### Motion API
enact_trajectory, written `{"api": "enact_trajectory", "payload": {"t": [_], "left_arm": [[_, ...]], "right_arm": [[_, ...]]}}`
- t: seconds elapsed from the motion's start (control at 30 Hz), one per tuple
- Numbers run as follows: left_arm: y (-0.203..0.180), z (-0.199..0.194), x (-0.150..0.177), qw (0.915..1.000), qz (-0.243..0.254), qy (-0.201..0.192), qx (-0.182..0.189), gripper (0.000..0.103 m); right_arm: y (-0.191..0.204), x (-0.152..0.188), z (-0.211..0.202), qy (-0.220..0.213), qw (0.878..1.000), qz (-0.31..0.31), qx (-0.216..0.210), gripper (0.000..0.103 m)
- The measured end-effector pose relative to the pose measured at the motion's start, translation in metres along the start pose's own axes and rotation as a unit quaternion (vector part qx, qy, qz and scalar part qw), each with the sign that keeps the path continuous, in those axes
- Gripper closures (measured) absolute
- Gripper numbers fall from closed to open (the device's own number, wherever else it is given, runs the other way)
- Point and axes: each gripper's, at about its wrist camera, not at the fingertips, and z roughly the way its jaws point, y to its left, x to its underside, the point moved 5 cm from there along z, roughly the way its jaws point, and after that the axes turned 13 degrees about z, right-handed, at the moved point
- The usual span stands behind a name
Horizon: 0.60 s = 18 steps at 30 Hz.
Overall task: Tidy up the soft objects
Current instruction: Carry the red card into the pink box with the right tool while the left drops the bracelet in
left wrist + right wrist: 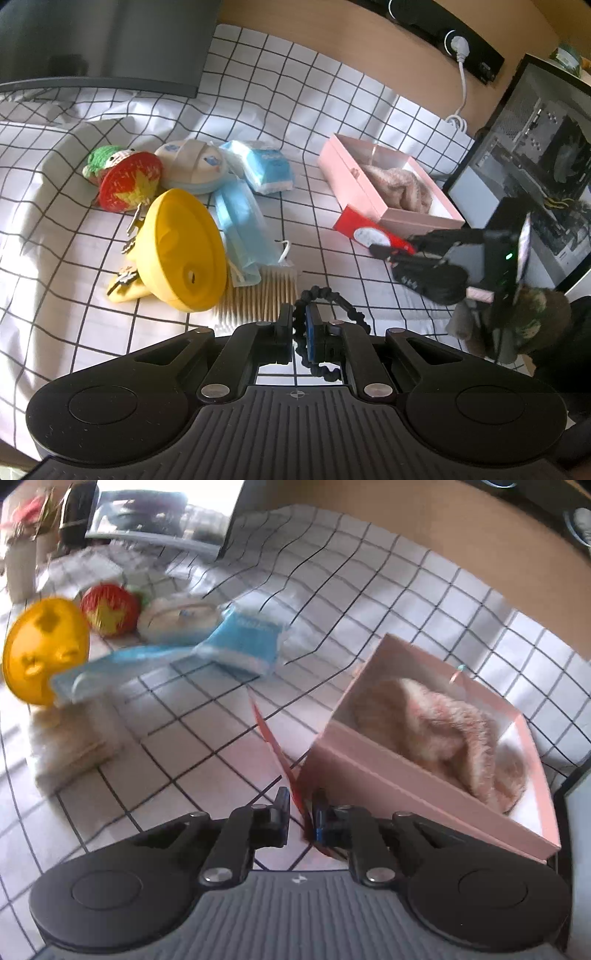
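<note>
Pink card forms the open box (417,790), and a fuzzy beige plush (443,731) already lies inside it, so this looks like the collecting place for the soft things. The right hand-held gripper (301,812) is nearly closed, pinching a thin red card (280,753) by its edge; the card stands just beside the box's near corner, perhaps being cleared away or tucked in, though I cannot tell which. The left hand-held gripper (299,325) is likewise almost shut, clamped on a black beaded loop (332,299) that hangs between its tips. From the left gripper's view, the remaining items sit together at ten o'clock on the checked cloth (332,92): a crocheted strawberry (129,181), a blue tissue pack (266,166), a blue face mask (240,225), a yellow plastic piece (181,251) and a sheaf of cotton swabs (258,295). They lie well apart from the box, awaiting sorting.
</note>
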Motion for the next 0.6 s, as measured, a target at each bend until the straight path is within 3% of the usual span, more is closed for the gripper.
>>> {"api": "enact_trajectory", "payload": {"t": [0.17,0.4,0.57,0.6], "left_arm": [[-0.006,0.006,-0.001,0.9998,0.011,0.007,0.014,0.094],[-0.035,0.018,-0.016,0.9955,0.071,-0.005,0.062,0.094],[-0.069,0.036,-0.078,0.9852,0.119,-0.077,0.097,0.094],[-0.077,0.037,-0.105,0.9797,0.089,-0.162,0.078,0.093]], "right_arm": [[0.018,-0.005,0.006,-0.019,0.998,-0.055,0.018,0.099],[0.004,-0.009,-0.076,-0.066,0.996,-0.029,0.051,0.099],[-0.015,0.015,-0.129,-0.056,0.996,0.008,0.074,0.099],[-0.018,0.021,-0.135,-0.053,0.995,0.015,0.079,0.099]]}}
